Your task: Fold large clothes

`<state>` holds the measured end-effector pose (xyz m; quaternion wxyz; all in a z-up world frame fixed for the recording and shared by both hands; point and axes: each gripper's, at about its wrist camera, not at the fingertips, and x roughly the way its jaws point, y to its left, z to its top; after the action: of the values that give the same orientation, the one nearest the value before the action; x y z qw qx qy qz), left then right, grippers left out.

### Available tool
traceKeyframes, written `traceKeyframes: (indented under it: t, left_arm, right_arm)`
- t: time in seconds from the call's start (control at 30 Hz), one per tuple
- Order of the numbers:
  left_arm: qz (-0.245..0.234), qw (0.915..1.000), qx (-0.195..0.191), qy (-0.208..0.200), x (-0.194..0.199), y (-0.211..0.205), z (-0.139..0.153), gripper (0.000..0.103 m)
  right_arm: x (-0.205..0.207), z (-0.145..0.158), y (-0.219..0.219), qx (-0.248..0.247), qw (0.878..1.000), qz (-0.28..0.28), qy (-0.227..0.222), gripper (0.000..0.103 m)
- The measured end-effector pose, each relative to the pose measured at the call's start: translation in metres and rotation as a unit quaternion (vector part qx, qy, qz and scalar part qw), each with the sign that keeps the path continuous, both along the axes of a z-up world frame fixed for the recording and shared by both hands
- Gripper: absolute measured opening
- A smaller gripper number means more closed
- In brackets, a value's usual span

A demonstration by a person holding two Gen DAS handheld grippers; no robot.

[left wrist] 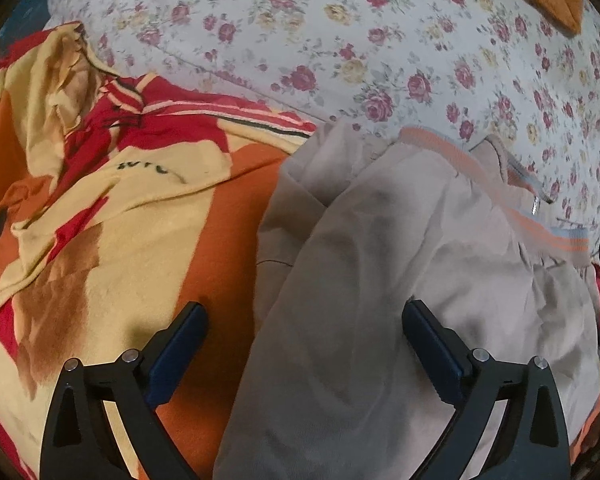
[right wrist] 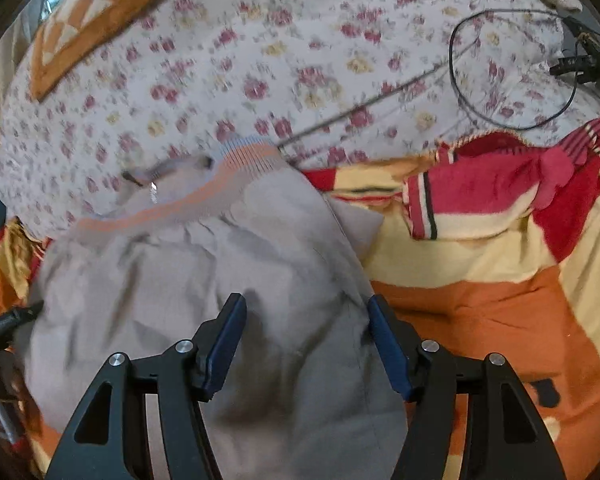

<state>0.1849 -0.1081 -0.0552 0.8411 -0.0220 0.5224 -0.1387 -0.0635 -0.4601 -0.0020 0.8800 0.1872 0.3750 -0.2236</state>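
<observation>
A large beige garment (left wrist: 400, 280) with an orange-and-blue striped ribbed band (left wrist: 500, 196) lies partly folded on an orange, yellow and red blanket. My left gripper (left wrist: 305, 312) is open and empty, hovering above the garment's left edge. In the right wrist view the same garment (right wrist: 204, 280) lies under my right gripper (right wrist: 306, 308), which is open and empty, its right finger (right wrist: 384, 336) near the garment's right edge. The striped band (right wrist: 244, 160) points toward the flowered sheet. The left gripper's tip (right wrist: 12, 320) shows at the left edge.
The patterned blanket (left wrist: 120, 208) (right wrist: 500, 280) covers the near bed. A white flowered sheet (left wrist: 340, 40) (right wrist: 260, 60) lies beyond. An orange checked cushion (right wrist: 92, 20) sits at the far left, and a black cable (right wrist: 500, 72) with a black device lies at the far right.
</observation>
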Motion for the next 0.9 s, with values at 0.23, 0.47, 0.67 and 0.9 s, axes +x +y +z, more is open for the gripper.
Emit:
traceKeyframes:
  t: [0.23,0.47,0.67,0.9]
  left_arm:
    - [-0.004,0.9997,-0.021,0.006,0.006,0.003,-0.001,0.096]
    - [-0.005,0.9986,-0.049,0.021,0.008,0.014,0.005,0.087]
    - [0.029,0.9962,-0.08,0.02,0.014,0.038,0.009,0.09]
    - [-0.017,0.9973,-0.067,0.023,0.011,0.014,0.002,0.088]
  right_arm:
    - [-0.007,0.028,0.007,-0.02,0.998,0.014,-0.065,0.066]
    - [0.004,0.03,0.038,-0.014,0.991,0.106,-0.081,0.066]
    - [0.014,0.016,0.058,-0.025,0.989,0.135,-0.051,0.066]
    - [0.013,0.012,0.048,-0.01,0.991,0.124,-0.052,0.066]
